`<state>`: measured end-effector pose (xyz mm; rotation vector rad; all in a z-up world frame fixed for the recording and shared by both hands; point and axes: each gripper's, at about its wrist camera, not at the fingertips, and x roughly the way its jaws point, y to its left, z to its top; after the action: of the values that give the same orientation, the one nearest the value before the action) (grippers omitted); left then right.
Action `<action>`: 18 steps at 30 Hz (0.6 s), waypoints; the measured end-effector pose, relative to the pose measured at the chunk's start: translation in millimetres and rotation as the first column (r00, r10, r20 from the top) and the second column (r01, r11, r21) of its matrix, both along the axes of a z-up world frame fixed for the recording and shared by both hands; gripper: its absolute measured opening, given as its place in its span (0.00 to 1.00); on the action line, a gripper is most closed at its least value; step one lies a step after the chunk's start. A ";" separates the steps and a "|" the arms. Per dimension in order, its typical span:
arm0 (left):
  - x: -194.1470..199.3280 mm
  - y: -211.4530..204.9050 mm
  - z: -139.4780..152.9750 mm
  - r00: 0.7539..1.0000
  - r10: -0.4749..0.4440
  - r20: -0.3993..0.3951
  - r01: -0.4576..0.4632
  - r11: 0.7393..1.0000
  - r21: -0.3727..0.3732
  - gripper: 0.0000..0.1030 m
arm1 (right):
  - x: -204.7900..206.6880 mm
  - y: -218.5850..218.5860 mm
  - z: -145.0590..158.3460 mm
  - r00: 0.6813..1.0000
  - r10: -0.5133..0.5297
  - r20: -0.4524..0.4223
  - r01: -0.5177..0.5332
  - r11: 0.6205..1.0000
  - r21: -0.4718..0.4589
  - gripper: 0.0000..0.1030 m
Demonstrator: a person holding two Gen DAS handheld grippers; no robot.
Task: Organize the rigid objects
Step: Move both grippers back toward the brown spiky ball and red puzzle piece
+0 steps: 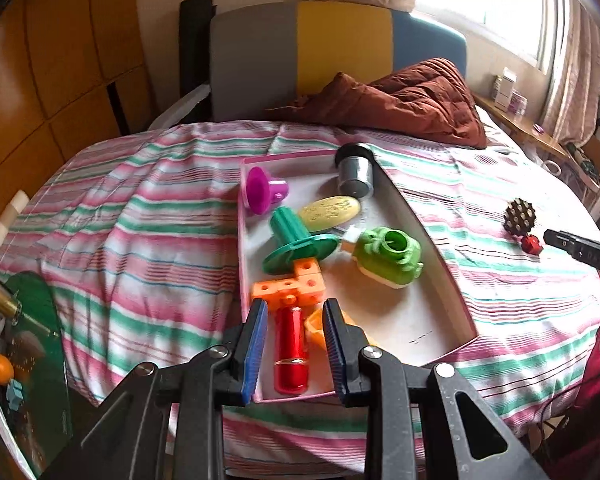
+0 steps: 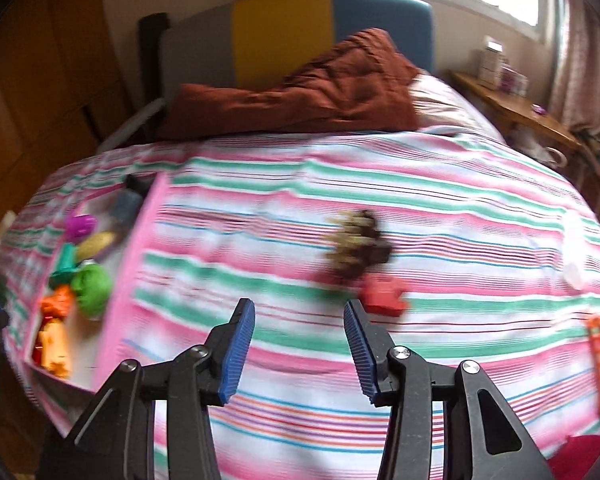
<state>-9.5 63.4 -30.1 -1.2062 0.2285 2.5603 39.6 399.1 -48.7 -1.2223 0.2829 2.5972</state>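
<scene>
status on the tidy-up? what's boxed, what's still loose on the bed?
Mostly done: the pink box already holds a magenta funnel piece, teal spool, yellow oval, green toy, orange blocks, red cylinder and grey cup. In hand: nothing; the left gripper is shut above the box, the right gripper is open and empty. Left: the spiky brown ball and small red piece on the bedspread.

We find no writing that can be read. The yellow oval piece [image 1: 329, 209] in the pink box [image 1: 440, 248] bears raised marks on its face (characters of some kind, we think), but they are too soft to make out. The boxes on the wooden shelf [image 1: 516, 120] by the window carry print too small for us to read.
</scene>
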 end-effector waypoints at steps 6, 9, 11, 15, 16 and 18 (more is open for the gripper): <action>-1.9 33.3 3.9 0.998 -0.068 -0.004 0.068 0.998 -0.014 0.27 | 15.5 58.8 -9.2 0.992 -0.130 0.006 0.130 0.991 0.018 0.47; -0.6 57.1 6.0 0.993 -0.121 -0.004 0.120 0.992 -0.027 0.27 | 25.9 80.7 -14.1 0.980 -0.199 -0.003 0.199 0.980 -0.010 0.47; -0.7 72.6 6.2 0.989 -0.149 0.002 0.149 0.988 -0.027 0.27 | 31.3 93.0 -17.8 0.969 -0.249 -0.004 0.248 0.968 -0.046 0.47; 1.1 101.7 5.1 0.979 -0.205 0.016 0.205 0.978 -0.023 0.27 | 35.9 110.3 -23.9 0.950 -0.313 0.011 0.311 0.941 -0.131 0.47; 0.5 111.0 3.7 0.975 -0.222 0.026 0.222 0.975 -0.019 0.27 | 35.6 111.9 -24.1 0.949 -0.316 0.012 0.315 0.939 -0.137 0.47; -1.6 125.5 2.0 0.970 -0.239 0.041 0.240 0.971 -0.015 0.27 | 34.5 111.9 -24.2 0.947 -0.321 0.023 0.321 0.937 -0.140 0.51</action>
<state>-11.1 188.9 -28.2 -1.1577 0.3685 2.3297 74.2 511.0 -73.0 -1.1120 0.6233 2.3268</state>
